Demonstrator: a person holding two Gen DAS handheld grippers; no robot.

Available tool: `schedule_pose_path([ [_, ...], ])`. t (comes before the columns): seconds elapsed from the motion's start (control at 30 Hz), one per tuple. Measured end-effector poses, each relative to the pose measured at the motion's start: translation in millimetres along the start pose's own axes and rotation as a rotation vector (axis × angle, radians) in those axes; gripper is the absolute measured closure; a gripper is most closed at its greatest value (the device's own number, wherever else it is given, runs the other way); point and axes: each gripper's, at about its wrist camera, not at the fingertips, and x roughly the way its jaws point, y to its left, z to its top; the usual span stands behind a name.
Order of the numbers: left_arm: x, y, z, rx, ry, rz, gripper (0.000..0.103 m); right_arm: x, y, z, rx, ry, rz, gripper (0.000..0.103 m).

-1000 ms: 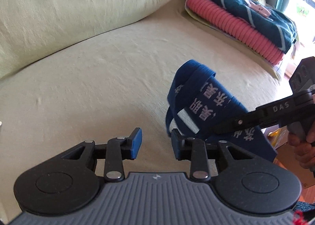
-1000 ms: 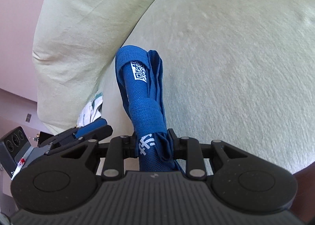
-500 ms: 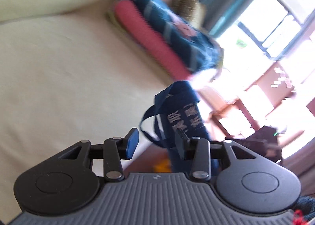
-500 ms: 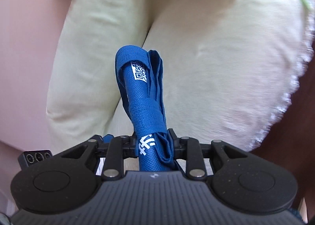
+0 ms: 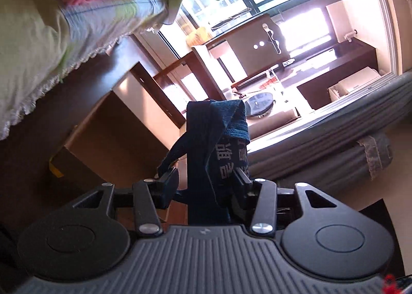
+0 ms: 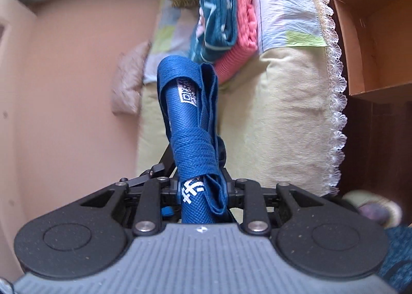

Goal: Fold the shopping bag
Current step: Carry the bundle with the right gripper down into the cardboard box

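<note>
The blue shopping bag is folded into a narrow roll with its strap wound around it and white print showing. My right gripper is shut on the roll's lower end, and the roll sticks up ahead of the fingers. In the left wrist view the same bag stands between the fingers of my left gripper. The right pad touches the bag, while a gap remains at the left pad, where a loose strap hangs. Part of the left gripper shows just behind the bag in the right wrist view.
A bed with a pale yellow cover and a lace trim lies beyond the bag. Folded teal and pink towels are stacked on it. A cardboard box stands beside the bed. The left view faces a bright window, a dark desk and a brown box.
Both grippers swung away from the bed top and turned. The left gripper closed in on the bag, which now stands between its wider-spread fingers. The right grip on the bag is unchanged.
</note>
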Motion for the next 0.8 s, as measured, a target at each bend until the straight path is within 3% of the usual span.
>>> schedule_pose_path([
  [0.07, 19.9, 1.4, 2.9, -0.018, 0.009, -0.044, 0.064, -12.1, -11.9, 6.8, 0.052, -0.022, 0.068, 0.079],
  [0.23, 56.4, 11.0, 19.2, -0.047, 0.016, -0.076, 0.069, -20.7, -37.6, 29.4, 0.134, -0.05, 0.166, 0.079],
  [0.3, 70.5, 14.3, 28.0, -0.043, 0.022, -0.068, 0.071, -21.3, -44.5, 41.0, 0.145, -0.054, 0.179, 0.079],
  [0.47, 122.2, 24.7, 59.1, 0.026, 0.07, 0.042, 0.074, -15.6, -74.7, 76.7, 0.235, -0.064, 0.182, 0.076],
  [0.67, 183.5, 51.6, 90.6, 0.111, 0.185, 0.136, 0.076, -4.8, -109.7, 124.3, 0.268, -0.113, 0.021, 0.053],
  [0.73, 193.6, 59.6, 93.8, 0.13, 0.209, 0.156, 0.076, -2.9, -119.7, 138.4, 0.26, -0.144, -0.086, 0.04],
  [0.8, 215.5, 76.9, 105.1, 0.184, 0.231, 0.216, 0.076, -4.3, -124.0, 151.0, 0.224, -0.187, -0.232, 0.038],
])
